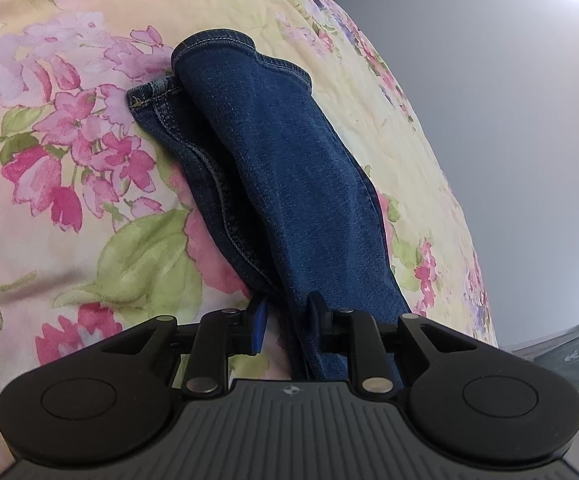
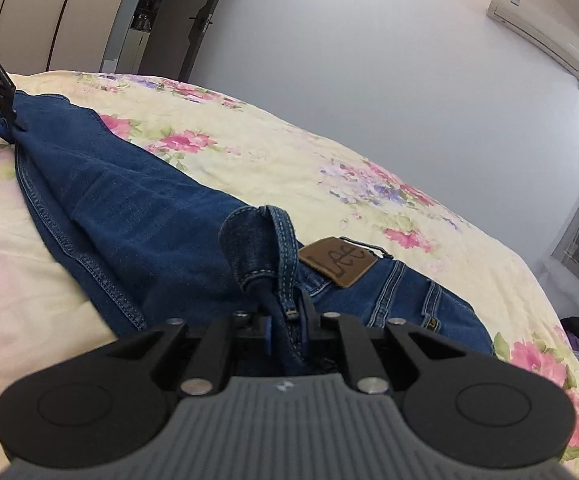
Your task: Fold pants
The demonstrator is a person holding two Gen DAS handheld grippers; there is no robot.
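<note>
We see our left gripper (image 1: 285,326) as a matte black mechanism: two rounded lobes, each with a shallow circular recess, flank a grey ribbed centre plate bearing a small round emblem. Black linkage bars run forward from silver rivets, with smaller silver pins further out. Blue pads (image 1: 259,326) line the inner faces of its black fingers. Our right gripper (image 2: 287,326) has the same build: black lobes, grey ribbed plate with emblem, silver rivets, black links and blue pads (image 2: 267,330).
</note>
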